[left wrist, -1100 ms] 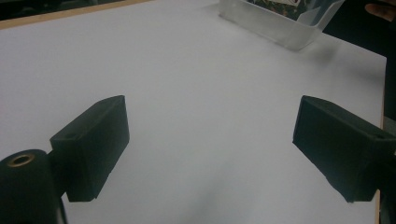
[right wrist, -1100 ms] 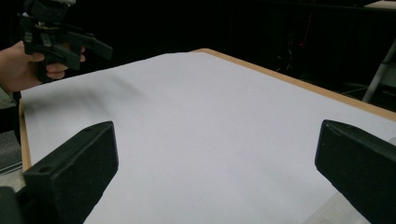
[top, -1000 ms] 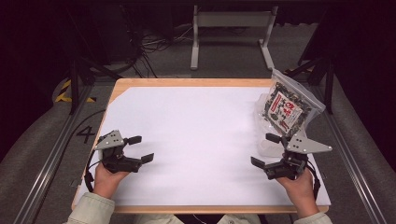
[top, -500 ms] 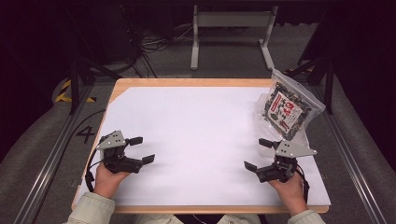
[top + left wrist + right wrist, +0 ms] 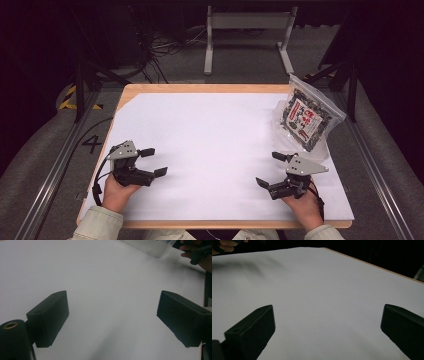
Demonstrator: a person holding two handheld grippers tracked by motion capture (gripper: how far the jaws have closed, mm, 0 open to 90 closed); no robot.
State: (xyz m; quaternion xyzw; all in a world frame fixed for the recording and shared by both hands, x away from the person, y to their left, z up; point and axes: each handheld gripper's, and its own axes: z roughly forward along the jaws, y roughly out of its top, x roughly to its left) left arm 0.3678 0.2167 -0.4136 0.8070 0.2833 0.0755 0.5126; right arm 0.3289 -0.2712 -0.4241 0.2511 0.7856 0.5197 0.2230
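The right hand-held gripper (image 5: 270, 169), at the lower right of the high view, is matte black plastic with a flat grey three-cornered plate on top; its blocky jaws stand wide apart with nothing between them. The left hand-held gripper (image 5: 153, 161), lower left, is built the same, jaws likewise spread and empty. Both hover just over the smooth white sheet (image 5: 215, 145) that covers the table (image 5: 200, 88), whose pale wooden edge shows along the far side.

The nearest thing to the right gripper is a snack bag (image 5: 306, 119) in the right middle of the high view, lying flat on the sheet just beyond the jaws and apart from them. It is clear, crinkly, glossy film, roughly rectangular and turned at an angle, with dark contents and a white and red label.

From above the label can be seen. The left gripper view catches just a pale, blurred corner of the bag (image 5: 150, 246) at its upper right, with the other hand beside it. The right gripper view gives the wooden table edge (image 5: 372, 266) running diagonally at upper right.
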